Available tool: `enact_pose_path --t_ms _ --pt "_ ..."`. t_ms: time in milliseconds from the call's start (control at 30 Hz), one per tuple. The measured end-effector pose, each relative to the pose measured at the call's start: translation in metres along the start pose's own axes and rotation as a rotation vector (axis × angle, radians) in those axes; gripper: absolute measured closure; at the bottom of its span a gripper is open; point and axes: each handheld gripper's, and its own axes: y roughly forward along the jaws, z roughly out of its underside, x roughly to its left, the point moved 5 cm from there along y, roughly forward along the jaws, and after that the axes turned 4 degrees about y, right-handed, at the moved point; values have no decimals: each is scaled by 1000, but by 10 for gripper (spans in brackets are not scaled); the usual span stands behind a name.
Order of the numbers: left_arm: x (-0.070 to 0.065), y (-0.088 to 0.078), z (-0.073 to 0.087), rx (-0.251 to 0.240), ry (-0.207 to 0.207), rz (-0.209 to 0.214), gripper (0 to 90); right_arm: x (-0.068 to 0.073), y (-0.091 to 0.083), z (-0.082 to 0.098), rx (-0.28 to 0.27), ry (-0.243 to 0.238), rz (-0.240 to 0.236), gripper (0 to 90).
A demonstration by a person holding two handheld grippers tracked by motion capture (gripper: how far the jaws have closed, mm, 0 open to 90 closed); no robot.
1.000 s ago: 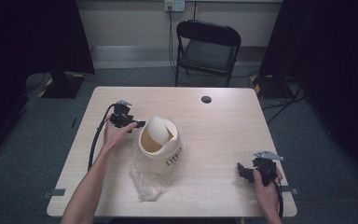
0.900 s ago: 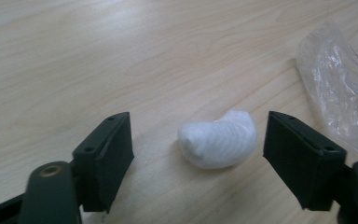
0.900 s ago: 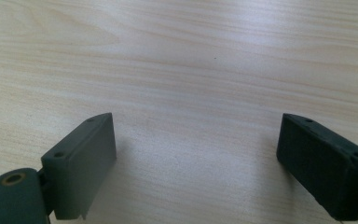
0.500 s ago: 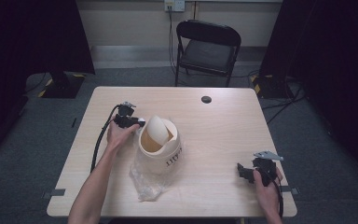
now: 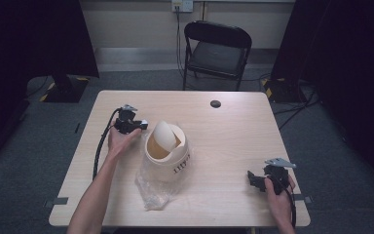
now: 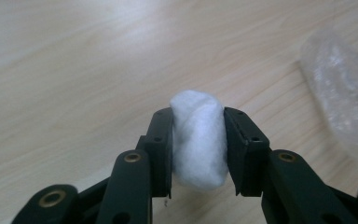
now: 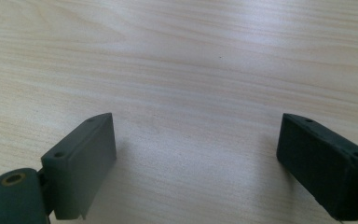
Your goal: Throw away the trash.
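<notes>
- Cotton wad (image 6: 199, 140) sits pinched between the left gripper (image 6: 198, 145) jaws, probably bound for the swing-lid bin (image 5: 167, 151) just beside them.
- Right gripper (image 7: 196, 163) idles with jaws wide apart, holding nothing.

A bin (image 5: 168, 153) stands near the middle of the table (image 5: 224, 131), on a plastic bag (image 5: 153, 187) that spreads toward the near edge. The left gripper (image 5: 141, 125) is just left of the bin, a wad (image 6: 198, 137) between its jaws. The right gripper (image 5: 253, 179) rests near the near right corner. A small disc (image 5: 215, 104) lies at the far side. A chair (image 5: 217, 48) stands beyond the table.
</notes>
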Motion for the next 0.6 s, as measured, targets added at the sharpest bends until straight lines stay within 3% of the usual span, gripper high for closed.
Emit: enact_pose_path --t_ms 67,200,400,533,600 --pt "1 -5 -1 -19 -1 0 647 0 0 0 0 0 0 109" --pt "3 -31 -3 -84 -7 1 647 0 0 0 0 0 0 109" --pt "4 -49 -1 -113 -5 24 646 0 0 0 0 1 0 109" --pt "-6 -66 0 -157 19 57 647 0 0 0 0 1 0 109" --pt "-12 -75 0 -173 33 54 646 0 0 0 0 0 0 109"
